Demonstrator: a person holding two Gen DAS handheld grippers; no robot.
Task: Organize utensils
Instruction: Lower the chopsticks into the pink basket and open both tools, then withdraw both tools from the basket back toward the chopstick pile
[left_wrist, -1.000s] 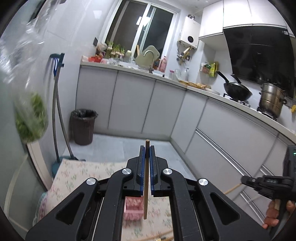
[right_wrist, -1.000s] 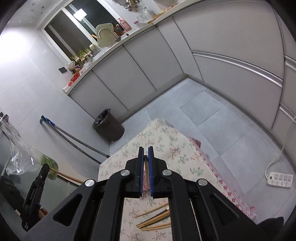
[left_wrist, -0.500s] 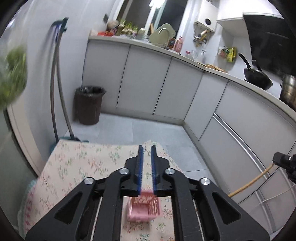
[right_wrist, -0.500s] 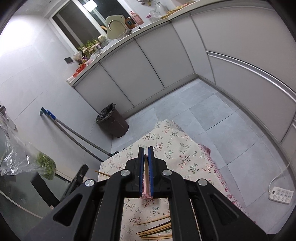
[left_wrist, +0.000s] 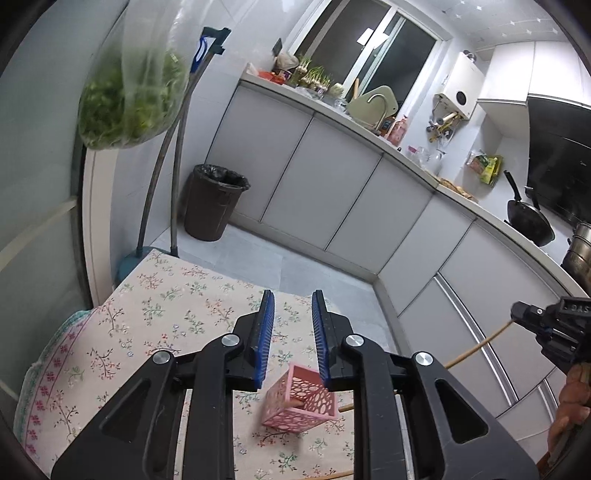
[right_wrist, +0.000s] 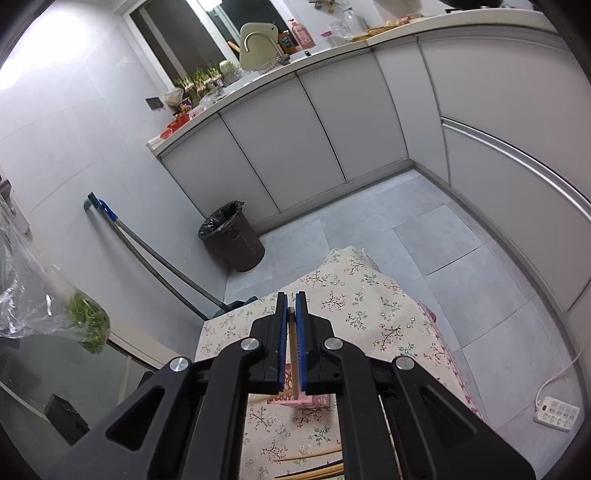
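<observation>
A pink perforated holder (left_wrist: 300, 401) stands on the floral tablecloth (left_wrist: 166, 295), just below my left gripper (left_wrist: 290, 310), which is open and empty above it. A chopstick end shows inside the holder. My right gripper (right_wrist: 291, 301) is shut on a wooden chopstick (right_wrist: 294, 354) that points down at the pink holder (right_wrist: 299, 398). In the left wrist view the right gripper (left_wrist: 554, 332) shows at the far right with its chopstick (left_wrist: 476, 347) slanting down toward the holder. Several loose chopsticks (right_wrist: 310, 461) lie on the cloth nearer me.
A dark trash bin (left_wrist: 212, 203) and a mop (left_wrist: 177, 147) stand on the floor beyond the table. A hanging bag of greens (left_wrist: 129, 92) is at upper left. Grey cabinets (left_wrist: 332, 192) line the far wall. A power strip (right_wrist: 557, 413) lies on the floor.
My left gripper let go of its chopstick and opened; the chopstick is now in the pink holder. My right gripper, still shut on its chopstick, has moved closer over the holder.
</observation>
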